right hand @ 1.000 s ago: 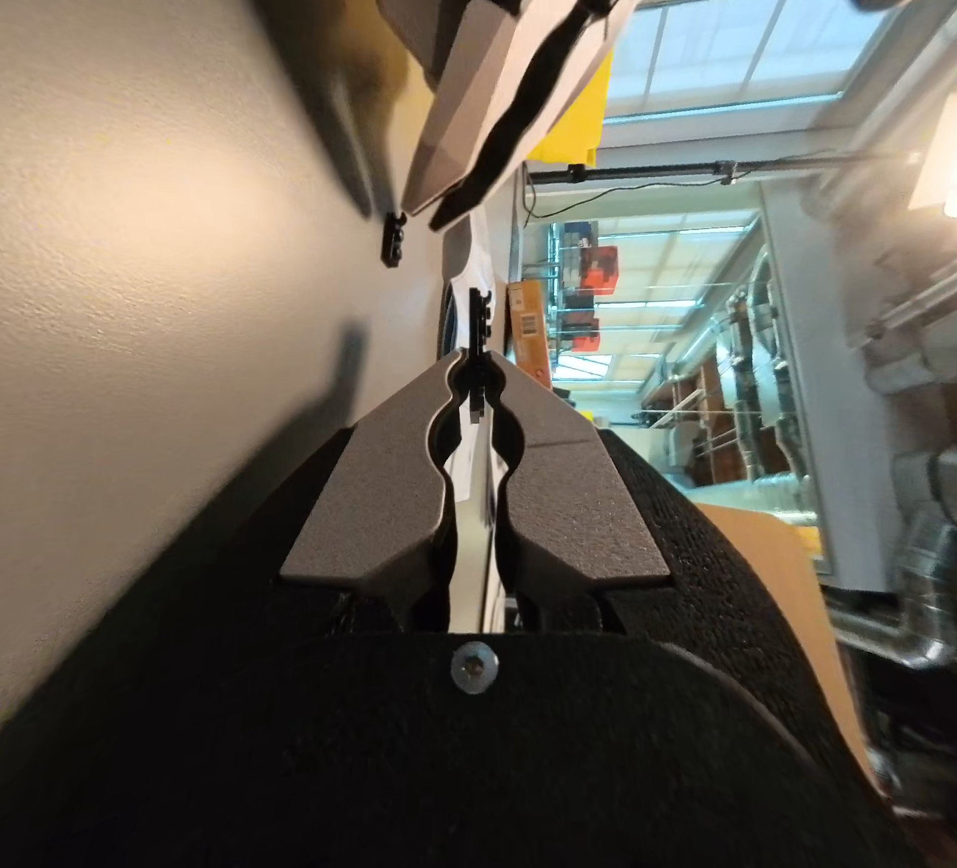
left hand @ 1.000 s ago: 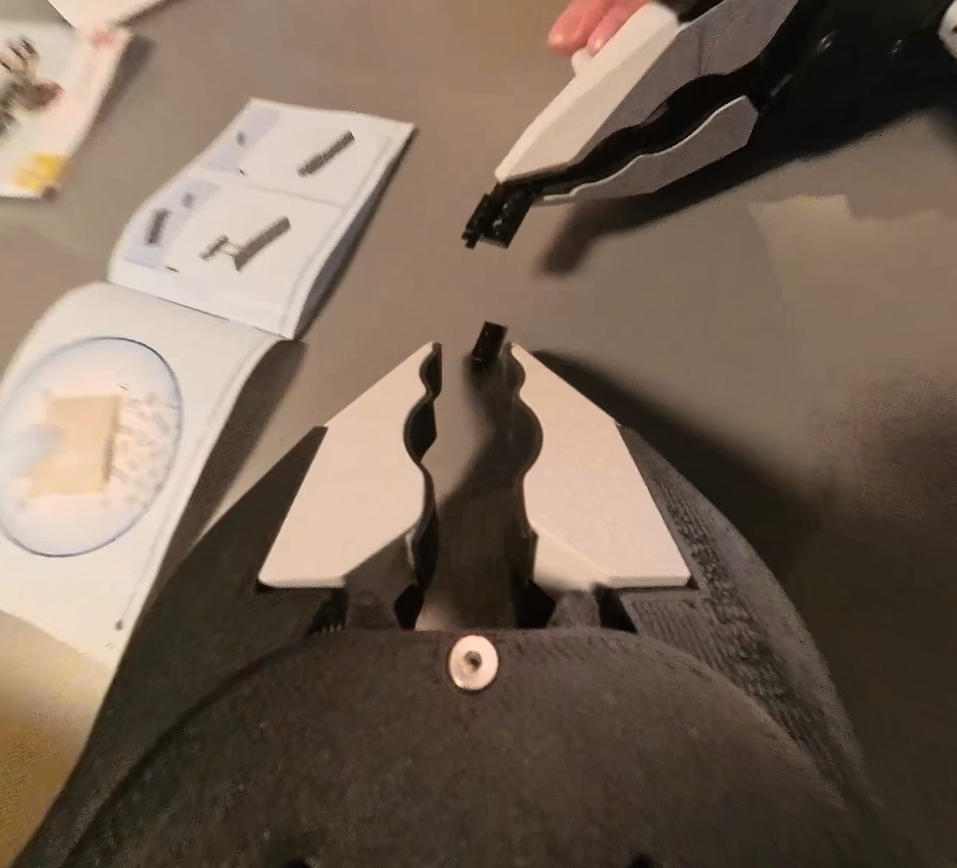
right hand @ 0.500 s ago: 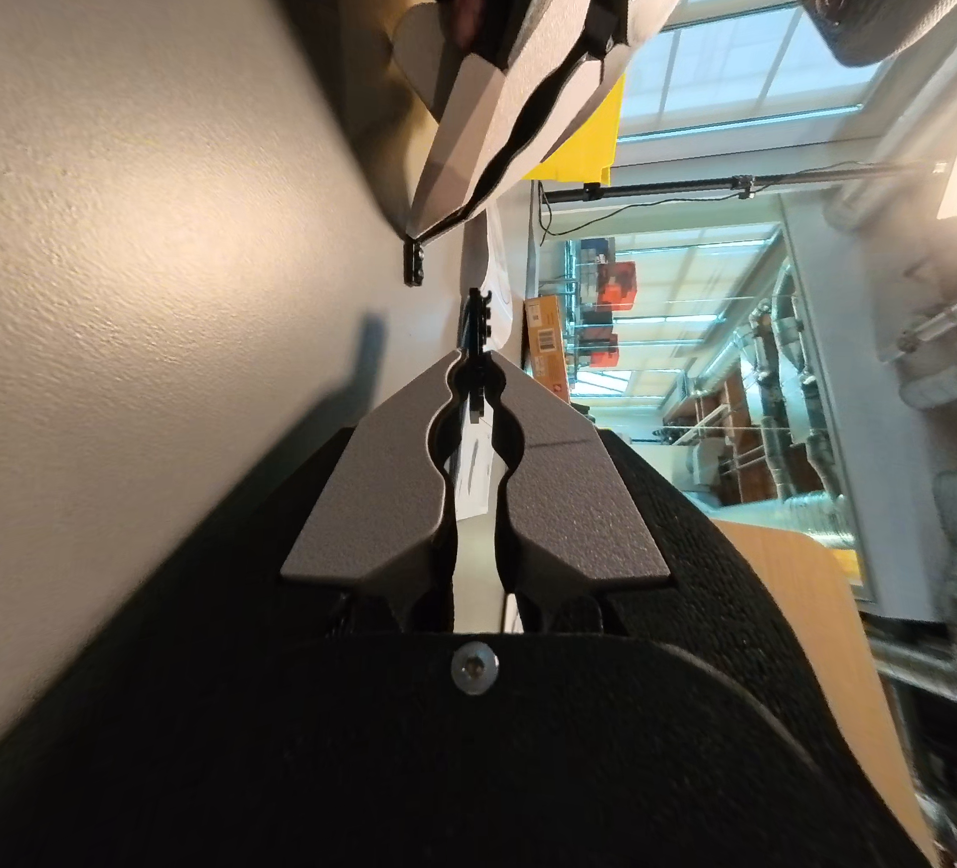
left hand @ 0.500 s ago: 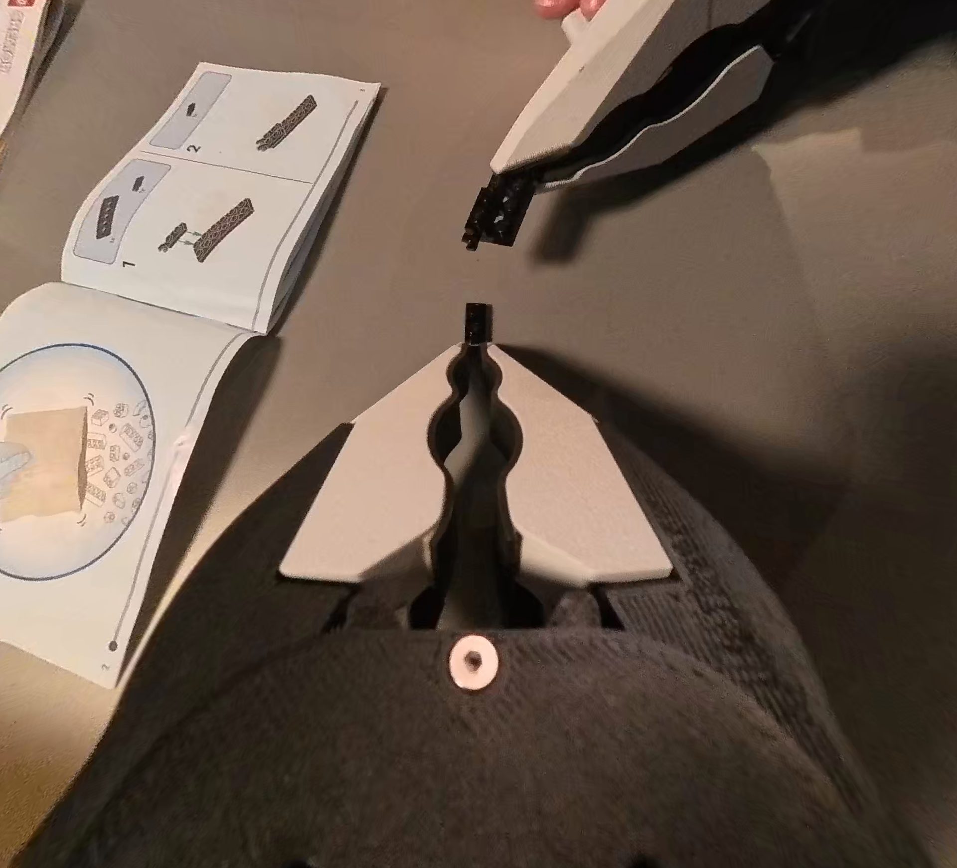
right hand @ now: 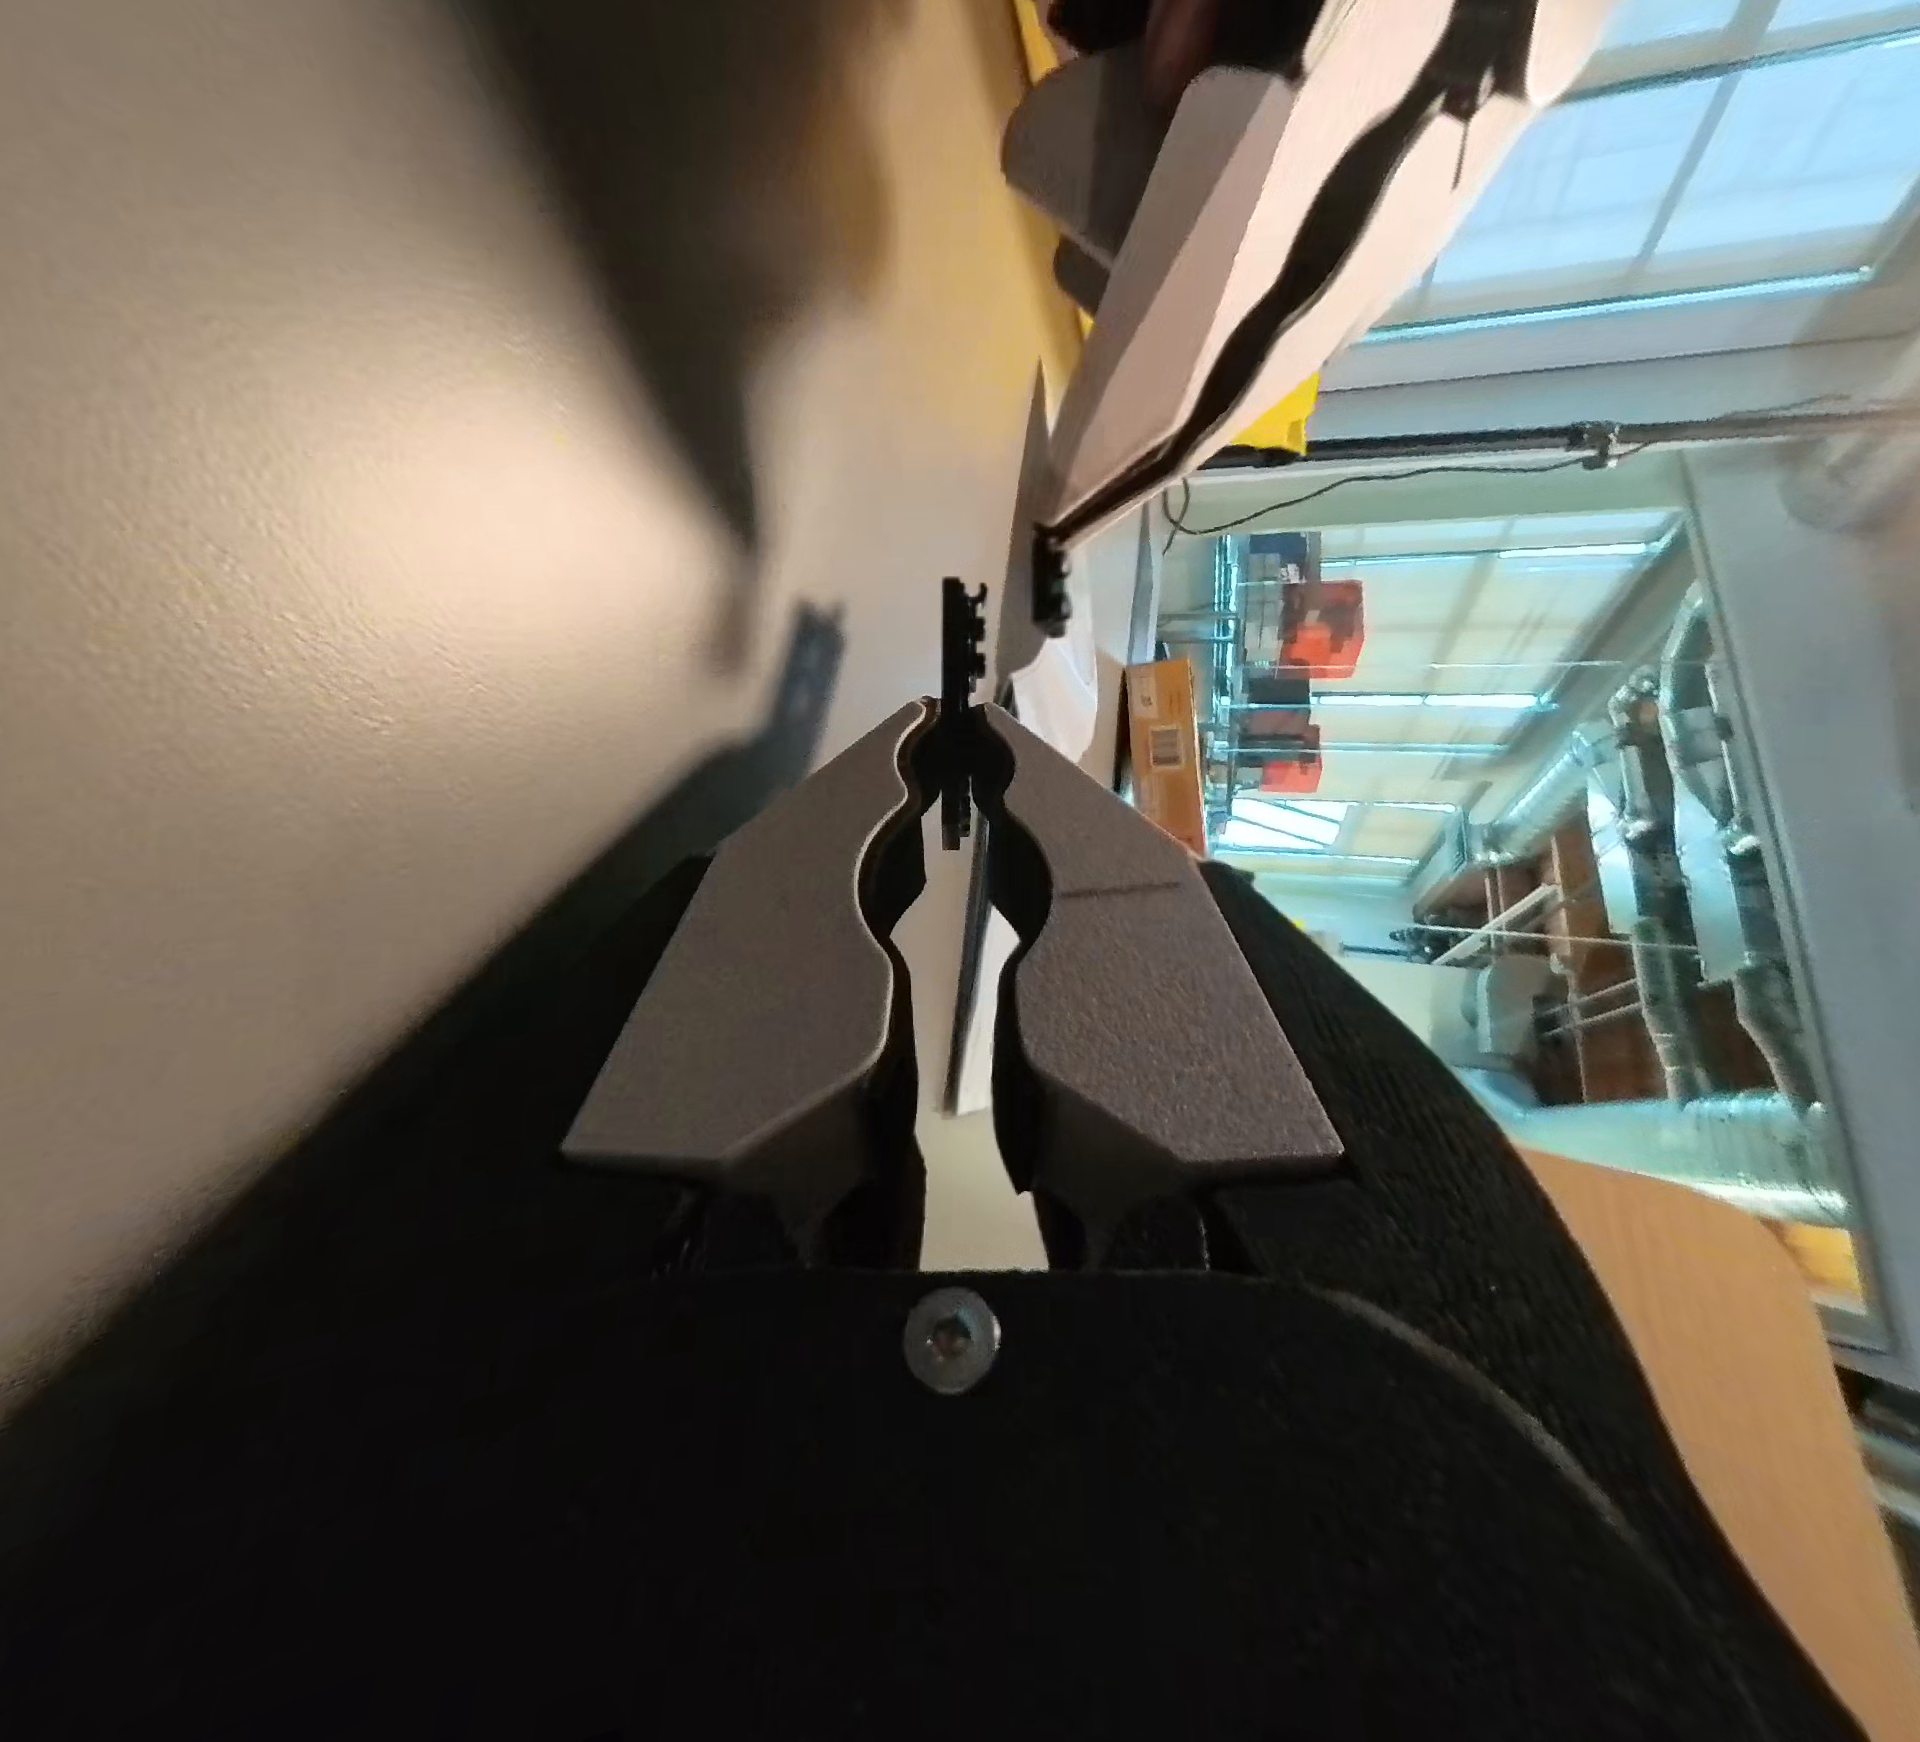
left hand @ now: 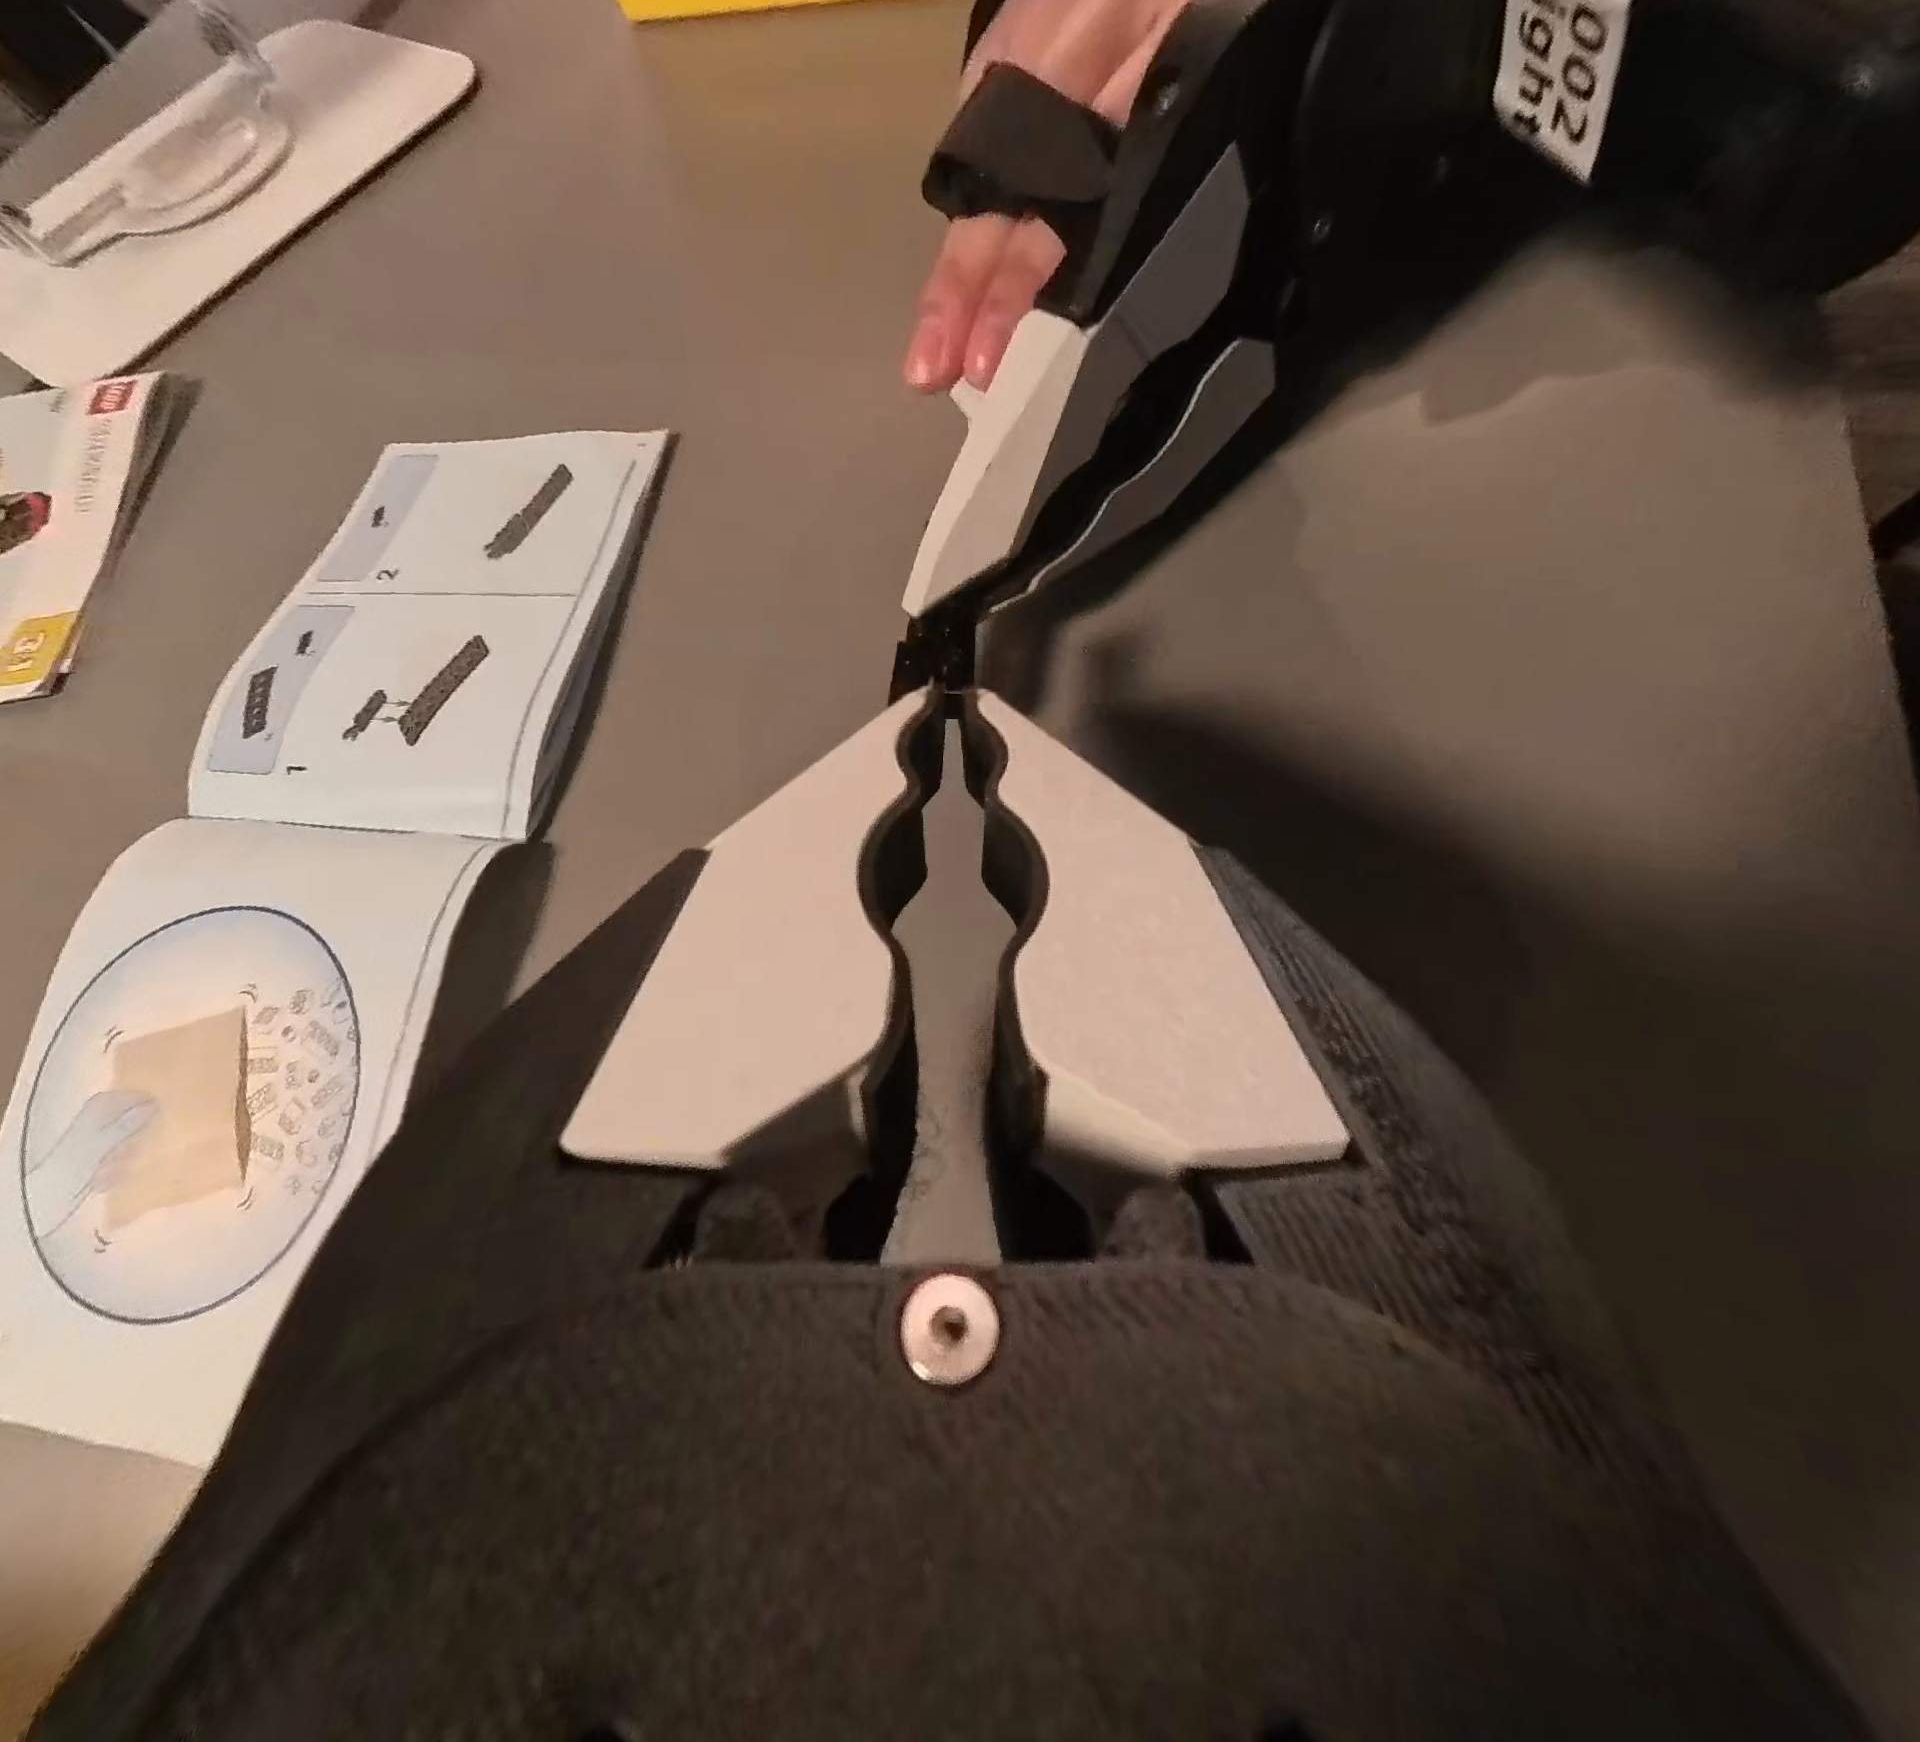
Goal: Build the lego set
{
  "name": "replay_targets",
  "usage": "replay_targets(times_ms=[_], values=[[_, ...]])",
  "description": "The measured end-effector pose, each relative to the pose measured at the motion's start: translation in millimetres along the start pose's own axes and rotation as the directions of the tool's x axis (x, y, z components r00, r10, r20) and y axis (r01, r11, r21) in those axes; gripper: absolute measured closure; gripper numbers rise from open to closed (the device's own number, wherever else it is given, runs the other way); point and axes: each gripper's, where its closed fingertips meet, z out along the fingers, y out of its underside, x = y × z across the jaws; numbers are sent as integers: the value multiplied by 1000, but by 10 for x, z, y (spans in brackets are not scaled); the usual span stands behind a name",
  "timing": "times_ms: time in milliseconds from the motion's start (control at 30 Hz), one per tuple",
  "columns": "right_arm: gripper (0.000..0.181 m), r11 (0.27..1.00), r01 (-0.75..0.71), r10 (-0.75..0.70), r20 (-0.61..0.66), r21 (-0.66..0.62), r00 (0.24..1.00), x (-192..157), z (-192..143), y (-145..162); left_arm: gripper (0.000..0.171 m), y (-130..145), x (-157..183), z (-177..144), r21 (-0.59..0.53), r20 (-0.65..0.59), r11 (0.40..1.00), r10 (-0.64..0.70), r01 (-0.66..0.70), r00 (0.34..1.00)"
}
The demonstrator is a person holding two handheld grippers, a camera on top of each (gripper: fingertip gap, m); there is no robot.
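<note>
Left wrist view looks down close over the bench (left hand: 727, 290); right wrist view, rolled sideways, skims it (right hand: 312, 549). Both share the meeting fingers (left hand: 790, 944).

L gripper (left hand: 948, 705) jaws pinched on small black lego piece (left hand: 948, 693), tip to tip w/ R gripper (left hand: 951, 614), also clamping black piece (left hand: 930, 653). Pieces appear to touch. Open instruction booklet (left hand: 416, 643) lies left on grey counter (left hand: 1455, 757).
</note>
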Motion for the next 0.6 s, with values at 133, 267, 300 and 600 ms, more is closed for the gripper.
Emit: replay_targets(times_ms=[133,267,300,600], values=[[179,999,37,-37,11,6,999,-29,3,-68,169,90,38,55,-53,-9,998,20,-20,1000],[179,999,35,-35,15,12,999,-33,3,-90,169,114,21,50,-61,4,998,32,-31,999],[179,999,31,-31,16,14,999,-33,2,-96,169,111,33,47,-58,-1,998,36,-36,999],[179,1000,6,-7,21,22,1000,-34,4,-116,167,170,65,74,-84,-20,996,26,-27,999]])
